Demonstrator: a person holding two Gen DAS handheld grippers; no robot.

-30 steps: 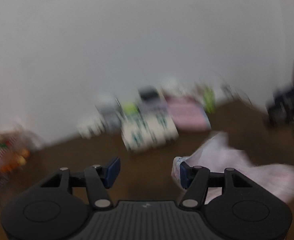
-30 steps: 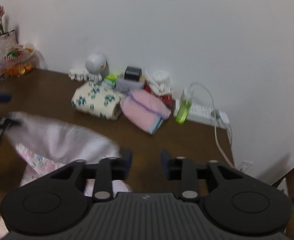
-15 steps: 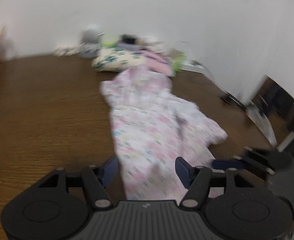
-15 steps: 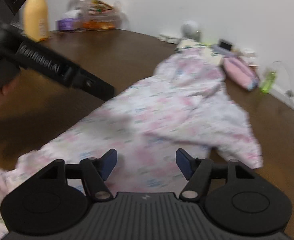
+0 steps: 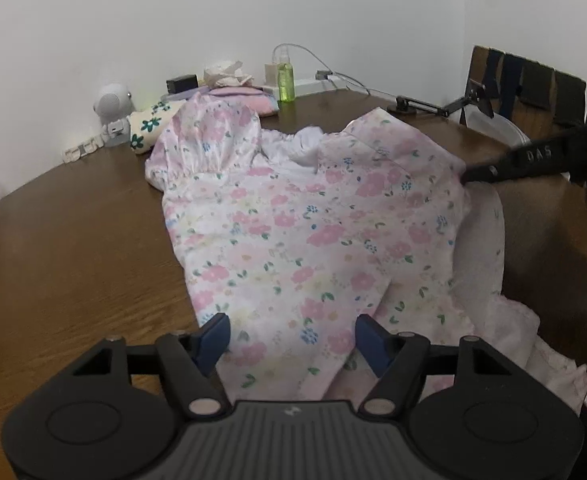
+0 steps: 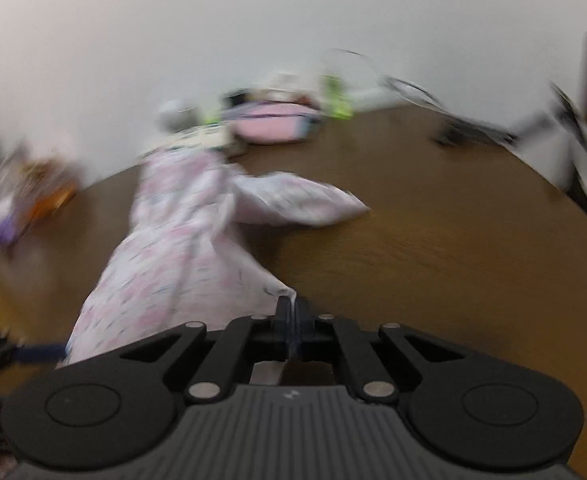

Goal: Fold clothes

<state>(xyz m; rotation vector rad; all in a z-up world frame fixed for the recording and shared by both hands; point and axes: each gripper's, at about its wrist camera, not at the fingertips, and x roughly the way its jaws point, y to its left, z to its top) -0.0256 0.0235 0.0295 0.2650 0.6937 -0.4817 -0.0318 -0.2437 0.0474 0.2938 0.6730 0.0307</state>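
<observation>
1. right gripper (image 6: 291, 312) is now clamping narrow on a corner of the floral garment (image 5: 293, 240), where half a second ago its jaws were standing wide over the cloth.
2. left gripper (image 5: 291, 338) is opening wider above the near hem, cloth lying between its blue pads (image 5: 213, 336) but not pinched.
3. garment is lying spread along the middle of the wooden table (image 5: 73, 260), a sleeve reaching to the right.
4. folded clothes (image 5: 245, 96) are sitting far back by the wall.
5. judging by this, one corner is secured; the left still needs its hold before any fold.
</observation>
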